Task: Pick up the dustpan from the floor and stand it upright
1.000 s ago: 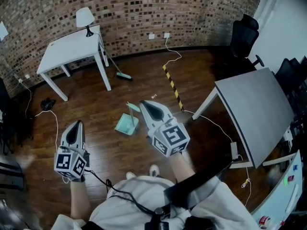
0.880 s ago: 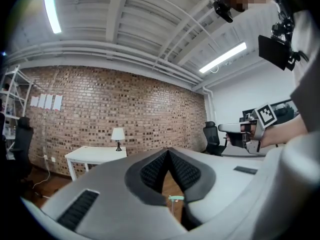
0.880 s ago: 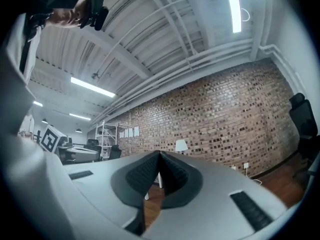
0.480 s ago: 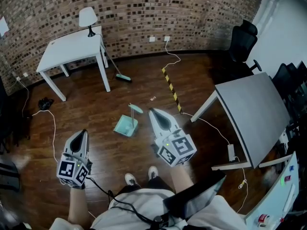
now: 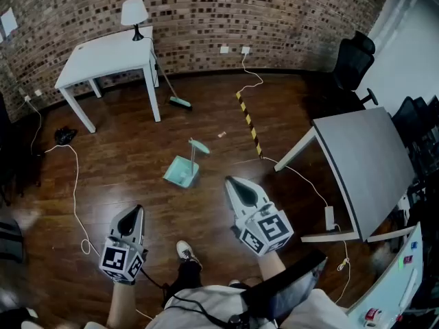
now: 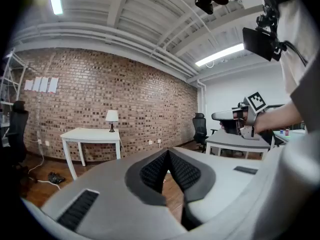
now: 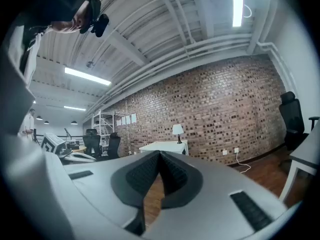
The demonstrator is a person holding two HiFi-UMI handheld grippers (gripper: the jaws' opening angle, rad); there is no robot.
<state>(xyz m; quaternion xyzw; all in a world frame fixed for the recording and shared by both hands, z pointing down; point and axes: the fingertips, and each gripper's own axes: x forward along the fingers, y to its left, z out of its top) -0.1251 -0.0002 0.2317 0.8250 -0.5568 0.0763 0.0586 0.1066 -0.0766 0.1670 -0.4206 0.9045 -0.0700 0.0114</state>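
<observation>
A mint-green dustpan (image 5: pixel 183 169) lies on the dark wood floor in the head view, its thin handle (image 5: pixel 194 149) pointing toward the brick wall. My left gripper (image 5: pixel 133 212) hangs low at the left, shut and empty, well short of the dustpan. Just right of it and nearer me than the dustpan, my right gripper (image 5: pixel 235 181) is also shut with nothing held. In the left gripper view the closed jaws (image 6: pixel 167 154) point at the brick wall, and the right gripper view shows its closed jaws (image 7: pixel 160 156) the same way. Neither gripper view shows the dustpan.
A white table (image 5: pixel 103 55) with a lamp (image 5: pixel 134 14) stands at the wall, a broom (image 5: pixel 171 91) leaning by it. A grey table (image 5: pixel 367 163) is at the right, black chairs (image 5: pixel 353 64) beyond. Yellow-black tape (image 5: pixel 248 123) and white cables (image 5: pixel 74 184) lie on the floor.
Both grippers have sunk toward the bottom of the head view and drawn back from the dustpan. The view has shifted so the dustpan sits higher relative to them. Both stay shut.
</observation>
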